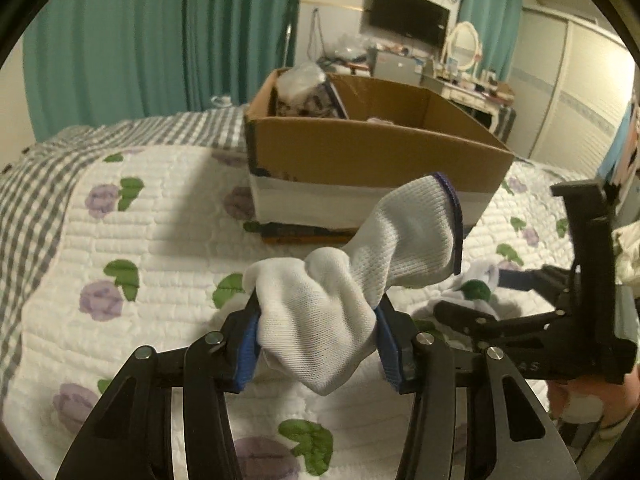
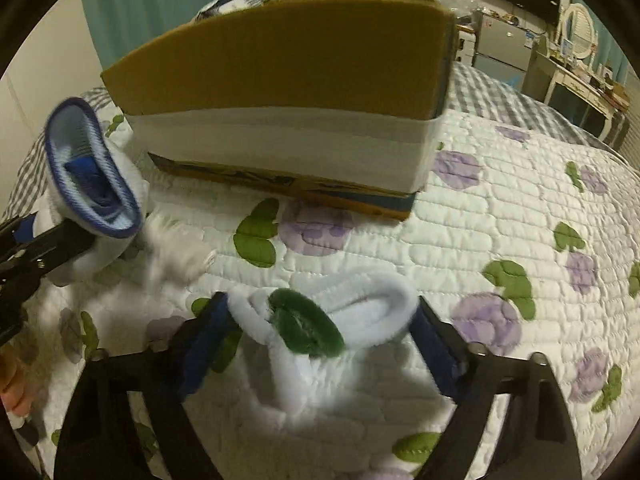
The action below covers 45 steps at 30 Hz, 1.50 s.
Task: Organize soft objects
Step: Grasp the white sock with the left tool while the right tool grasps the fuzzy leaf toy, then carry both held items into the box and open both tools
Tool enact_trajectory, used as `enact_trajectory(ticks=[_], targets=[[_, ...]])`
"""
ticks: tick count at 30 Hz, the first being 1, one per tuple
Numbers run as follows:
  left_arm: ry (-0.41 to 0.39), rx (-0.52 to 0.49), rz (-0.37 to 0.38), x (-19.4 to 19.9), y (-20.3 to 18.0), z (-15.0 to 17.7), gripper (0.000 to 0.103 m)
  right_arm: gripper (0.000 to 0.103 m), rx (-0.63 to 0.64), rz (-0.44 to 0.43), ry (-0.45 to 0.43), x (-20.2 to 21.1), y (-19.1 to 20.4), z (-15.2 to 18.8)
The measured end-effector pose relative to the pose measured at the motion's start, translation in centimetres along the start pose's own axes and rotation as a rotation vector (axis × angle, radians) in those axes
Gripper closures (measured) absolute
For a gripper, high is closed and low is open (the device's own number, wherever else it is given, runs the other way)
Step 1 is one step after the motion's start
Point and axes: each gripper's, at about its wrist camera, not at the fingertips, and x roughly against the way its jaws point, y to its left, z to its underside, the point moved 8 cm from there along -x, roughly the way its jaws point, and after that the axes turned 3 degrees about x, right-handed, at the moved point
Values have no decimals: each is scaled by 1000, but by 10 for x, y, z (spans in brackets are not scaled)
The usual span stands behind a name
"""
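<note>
Left gripper [image 1: 318, 320] is being clamped on a white sock [image 1: 360, 276], its toe hidden; right gripper [image 2: 324, 320] is being squeezed around a blurry fuzzy sock [image 2: 320, 320] before the cardboard box [image 2: 288, 72].

The cardboard box [image 2: 280, 64] hides its own contents in the right wrist view. A fuzzy white thing [image 2: 176, 256] beside the blue-cuffed sock [image 2: 92, 176] is motion-blurred. Items on the dresser [image 1: 472, 88] are too small to identify.
</note>
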Motion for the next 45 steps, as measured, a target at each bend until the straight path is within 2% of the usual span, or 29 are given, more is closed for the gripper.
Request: enact_trajectory(ticks=[7, 15, 21, 23, 27, 31, 36, 41, 45], targets=[[-20, 0, -12, 15, 4, -1, 54, 39, 28, 3, -14, 7, 6, 3], [-23, -5, 9, 27, -2, -5, 54, 42, 5, -24, -97, 66, 9, 5], [-78, -33, 6, 58, -18, -30, 54, 43, 22, -21, -206, 127, 14, -23], [-100, -57, 8, 71, -24, -46, 54, 43, 37, -16, -237, 145, 15, -37], [-141, -117, -37, 84, -31, -77, 54, 43, 70, -2, -295, 178, 19, -70], [-180, -147, -35, 85, -37, -111, 54, 43, 74, -2, -348, 198, 15, -105], [-168, -170, -47, 53, -38, -139, 54, 43, 75, 3, -352, 185, 10, -143], [-113, -166, -57, -3, -27, -151, 54, 43, 72, 0, -329, 141, 1, -171], [-88, -153, -52, -33, -19, -150, 54, 43, 46, -16, -302, 97, -11, -184]])
